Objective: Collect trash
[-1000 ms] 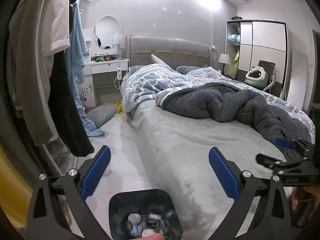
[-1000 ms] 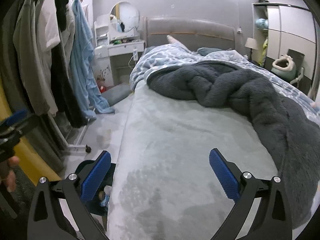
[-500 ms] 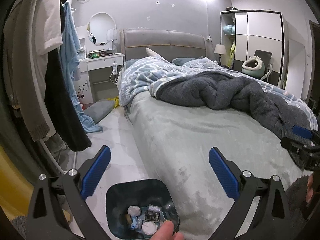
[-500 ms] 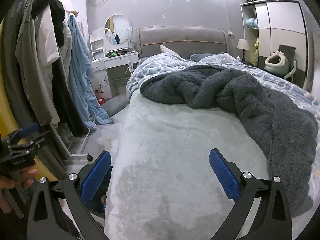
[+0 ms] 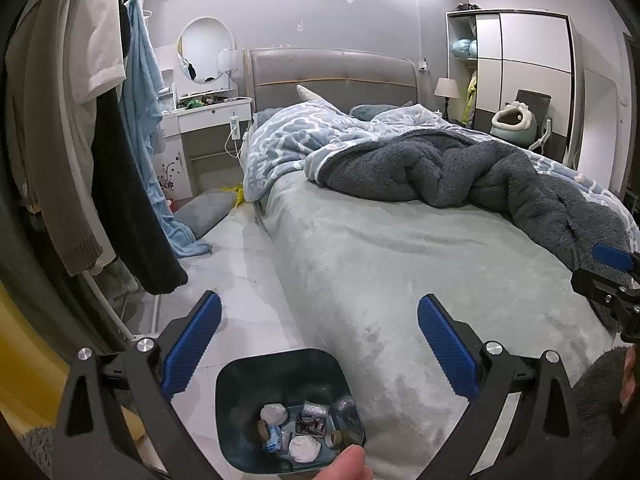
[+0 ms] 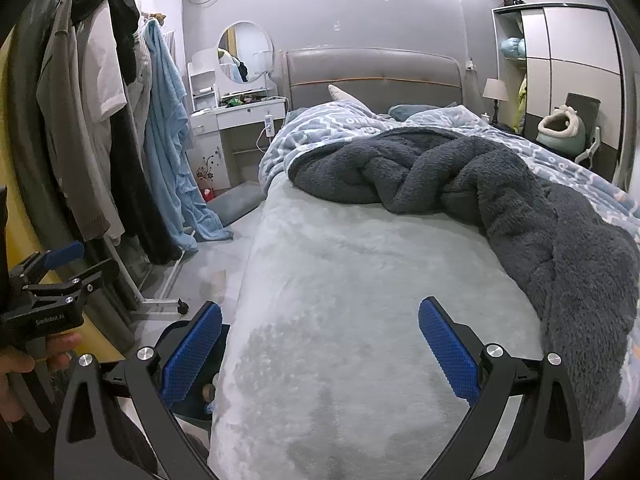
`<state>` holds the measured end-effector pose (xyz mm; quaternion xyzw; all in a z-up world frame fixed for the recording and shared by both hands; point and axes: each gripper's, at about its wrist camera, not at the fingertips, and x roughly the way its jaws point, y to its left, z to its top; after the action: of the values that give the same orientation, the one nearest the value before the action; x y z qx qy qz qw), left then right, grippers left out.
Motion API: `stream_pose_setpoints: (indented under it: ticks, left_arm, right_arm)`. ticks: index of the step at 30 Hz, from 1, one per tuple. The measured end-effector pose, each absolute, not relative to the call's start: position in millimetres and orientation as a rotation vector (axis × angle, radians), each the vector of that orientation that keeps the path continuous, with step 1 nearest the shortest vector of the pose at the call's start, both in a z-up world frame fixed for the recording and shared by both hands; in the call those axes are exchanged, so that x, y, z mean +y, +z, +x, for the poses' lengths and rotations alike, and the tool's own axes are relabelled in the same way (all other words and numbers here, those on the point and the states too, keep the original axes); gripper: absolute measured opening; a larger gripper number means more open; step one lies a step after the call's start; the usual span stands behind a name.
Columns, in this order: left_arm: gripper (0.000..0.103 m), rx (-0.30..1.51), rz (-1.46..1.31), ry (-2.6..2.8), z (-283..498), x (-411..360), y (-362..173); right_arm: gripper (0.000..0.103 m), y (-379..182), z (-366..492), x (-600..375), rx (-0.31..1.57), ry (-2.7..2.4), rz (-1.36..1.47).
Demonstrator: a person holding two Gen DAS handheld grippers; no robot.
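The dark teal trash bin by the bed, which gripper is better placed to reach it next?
Left. The left gripper hangs open above the dark teal trash bin; the right gripper is over the grey bed.

A bin (image 5: 244,400) is standing on the floor (image 5: 240,280) just beside the bed (image 5: 400,280), with trash (image 5: 296,428) lying in it. A blanket (image 5: 460,176) is lying bunched on the bed, before the headboard (image 5: 332,72). Clothes (image 5: 100,140) are hanging left of the bed, and a wardrobe (image 5: 528,64) is standing to its right.
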<state>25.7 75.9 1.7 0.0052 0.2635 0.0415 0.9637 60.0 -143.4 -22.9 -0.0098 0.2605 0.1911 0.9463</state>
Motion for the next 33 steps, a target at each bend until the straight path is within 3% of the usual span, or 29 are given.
stream_pose_setpoints:
  ticks: [33]
  left_arm:
    - [0.1, 0.551, 0.001, 0.097, 29.7, 76.8, -1.3]
  right_arm:
    - [0.1, -24.3, 59.1, -142.8, 0.535, 0.385, -0.029]
